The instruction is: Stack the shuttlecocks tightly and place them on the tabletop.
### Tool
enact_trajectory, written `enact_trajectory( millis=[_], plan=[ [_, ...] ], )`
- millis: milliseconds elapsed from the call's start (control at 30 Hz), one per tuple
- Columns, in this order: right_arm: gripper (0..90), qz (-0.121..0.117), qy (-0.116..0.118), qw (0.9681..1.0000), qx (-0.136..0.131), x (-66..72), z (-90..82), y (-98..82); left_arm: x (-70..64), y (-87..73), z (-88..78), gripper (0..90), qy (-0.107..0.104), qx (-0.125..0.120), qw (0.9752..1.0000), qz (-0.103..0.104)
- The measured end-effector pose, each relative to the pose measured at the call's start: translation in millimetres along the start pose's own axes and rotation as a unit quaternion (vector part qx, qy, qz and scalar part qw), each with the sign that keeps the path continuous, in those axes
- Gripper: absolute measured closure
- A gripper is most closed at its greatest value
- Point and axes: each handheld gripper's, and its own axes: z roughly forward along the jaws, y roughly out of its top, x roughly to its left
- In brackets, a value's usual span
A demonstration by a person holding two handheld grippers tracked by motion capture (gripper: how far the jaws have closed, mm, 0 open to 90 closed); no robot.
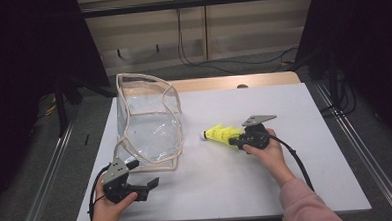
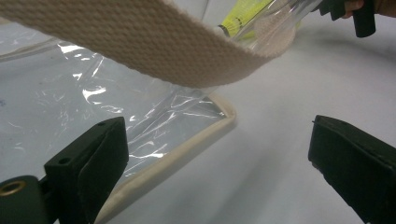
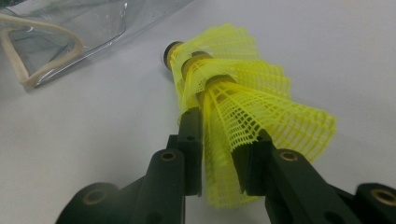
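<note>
Now, nearest to me is my left claw (image 1: 142, 174), low at the near left part of the white table (image 1: 237, 189). Its two jaws stand wide apart and nothing is between them. In the left gripper view, the left claw (image 2: 219, 163) looks at the near corner of the clear bag (image 2: 154, 121), and the beige strap (image 2: 140, 42) of the bag hangs across just above. This claw is very near to the bag but does not touch it.

A little farther and to the right is my right claw (image 1: 234, 139). It is closed on the yellow shuttlecocks (image 1: 217, 134), three of them pushed one into another. In the right gripper view the jaws of the right claw (image 3: 219, 135) stand at both sides of the last net skirt, and the pads seem to press it only lightly. The shuttlecocks (image 3: 233, 79) make one long body. The skirts are at my claw and the cork end points left, toward the bag.

Farther to the left stands the bag (image 1: 149, 122), upright, with its mouth open on top. It is clearly apart from the cork end. So I judge the important relation is this: the bag lies left of my right claw, along the same line as the long axis of the shuttlecocks, and its opening is higher than they are. My left claw is the nearer one to steady the bag.
</note>
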Motion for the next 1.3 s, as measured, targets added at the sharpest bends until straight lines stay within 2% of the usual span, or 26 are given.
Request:
enact_trajectory(
  millis=[33, 67, 100, 133, 367, 433, 500, 533, 600, 733, 1000, 1033, 1067, 1200, 1300],
  plan=[
    [71.6, 0.0, -0.001, 1.0, 0.002, -0.1, -0.8, -1.0, 0.8, 0.2, -0.6, 5.0, 0.001, 0.005, 1.0, 0.006],
    [70.6, 0.003, 0.001, 1.0, 0.005, 0.3, -1.9, -1.9, -0.2, -0.1, 0.1, 5.0, 0.0, -0.002, 1.0, -0.002],
    [70.2, 0.0, -0.002, 1.0, 0.003, -0.6, -2.5, -3.1, 0.9, -0.2, -0.4, 5.0, -0.002, 0.001, 1.0, 0.004],
    [70.2, 0.007, 0.001, 1.0, 0.002, -0.2, -4.2, -4.0, 1.0, -0.2, -0.4, 5.0, -0.002, 0.002, 1.0, 0.006],
    [69.2, 0.005, 0.002, 1.0, -0.004, 1.7, -14.0, -7.5, 0.6, -0.1, -0.1, 5.0, -0.001, 0.002, 1.0, 0.005],
    [73.9, 0.012, 0.006, 0.9999, -0.003, 2.1, -17.0, -7.5, 0.2, 0.0, -0.1, 5.0, -0.001, 0.002, 1.0, 0.004],
    [84.5, 0.012, 0.013, 0.9998, -0.006, 1.6, -17.9, -7.8, 0.1, 0.3, 0.0, 5.0, 0.003, 0.005, 1.0, 0.007],
    [86.0, 0.011, 0.019, 0.9997, -0.006, 1.9, -17.5, -7.8, 0.1, 0.3, -0.1, 5.0, 0.003, 0.005, 1.0, 0.006],
    [88.5, 0.01, 0.017, 0.9998, -0.004, 3.3, -16.6, -7.6, 0.1, 0.2, 0.0, 5.0, 0.001, 0.003, 1.0, 0.005],
    [88.9, 0.006, 0.024, 0.9996, -0.015, 5.7, -13.8, -6.2, 0.2, -0.2, 0.0, 5.0, -0.002, 0.001, 1.0, 0.002],
    [85.9, 0.008, 0.025, 0.9996, -0.013, 8.0, -13.4, -6.0, 0.3, 0.2, -0.2, 5.0, 0.002, 0.002, 1.0, 0.007],
    [85.8, 0.007, 0.024, 0.9996, -0.013, 8.2, -13.0, -6.1, -1.0, -0.1, 0.6, 5.0, 0.0, -0.005, 1.0, -0.005],
    [85.9, 0.007, 0.024, 0.9996, -0.012, 8.3, -12.8, -6.3, 0.1, 0.0, -0.2, 5.0, 0.001, 0.003, 1.0, 0.003],
    [83.8, 0.001, 0.024, 0.9997, -0.01, 9.4, -10.7, -7.1, 0.4, 0.1, -0.2, 5.0, 0.0, 0.002, 1.0, 0.007],
    [83.0, 0.004, 0.023, 0.9997, -0.007, 10.2, -9.5, -7.6, -0.8, -0.1, 0.6, 5.0, 0.001, -0.006, 1.0, -0.003]
  ],
)
